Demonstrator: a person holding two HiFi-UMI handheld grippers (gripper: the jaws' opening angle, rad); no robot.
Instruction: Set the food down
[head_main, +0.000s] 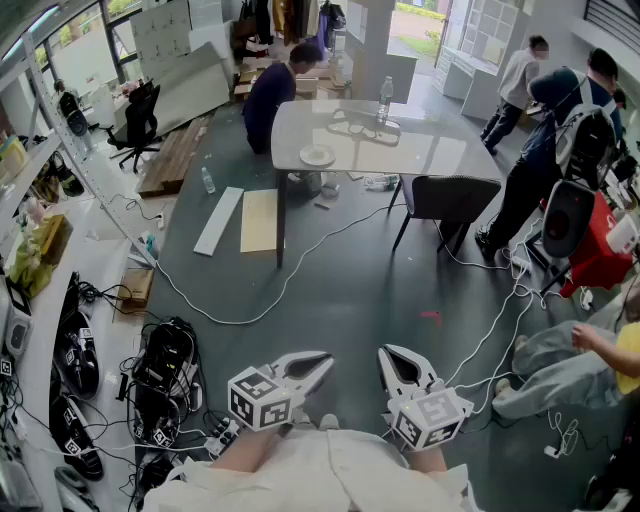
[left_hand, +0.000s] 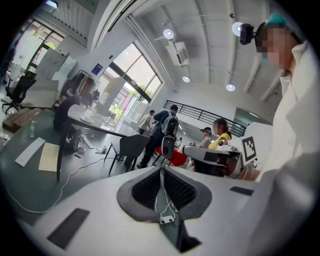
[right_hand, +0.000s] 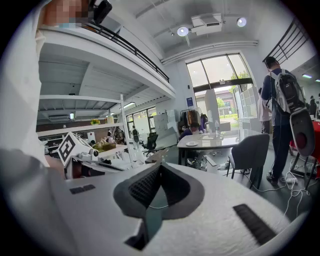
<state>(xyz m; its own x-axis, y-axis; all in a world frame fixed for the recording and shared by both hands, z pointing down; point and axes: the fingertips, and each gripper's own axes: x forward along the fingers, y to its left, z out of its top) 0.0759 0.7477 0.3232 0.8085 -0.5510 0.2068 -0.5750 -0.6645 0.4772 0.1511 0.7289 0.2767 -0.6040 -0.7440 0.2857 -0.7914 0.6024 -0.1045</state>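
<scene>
Both tools held low and close to the wearer's body, side by side: left gripper (head_main: 322, 360) and right gripper (head_main: 388, 355), tips aimed forward over the grey floor (head_main: 350, 290). In the left gripper view its fingers (left_hand: 145, 187) are closed together, tips meeting, nothing clamped, only floor showing through the slit. In the right gripper view its fingers (right_hand: 144, 186) are likewise pressed together with nothing in them. The food is in neither gripper, and which thing it is cannot be told. A white plate (head_main: 317, 155) sits on the pale table (head_main: 440, 150) well ahead, its contents too small to make out. A bottle (head_main: 385, 98) stands further back on the same table. Dark chair (head_main: 455, 198) at the table's near right side. A person (head_main: 275, 90) bends at the table's far left edge. White cable (head_main: 300, 270) trails across the floor between table and grippers
</scene>
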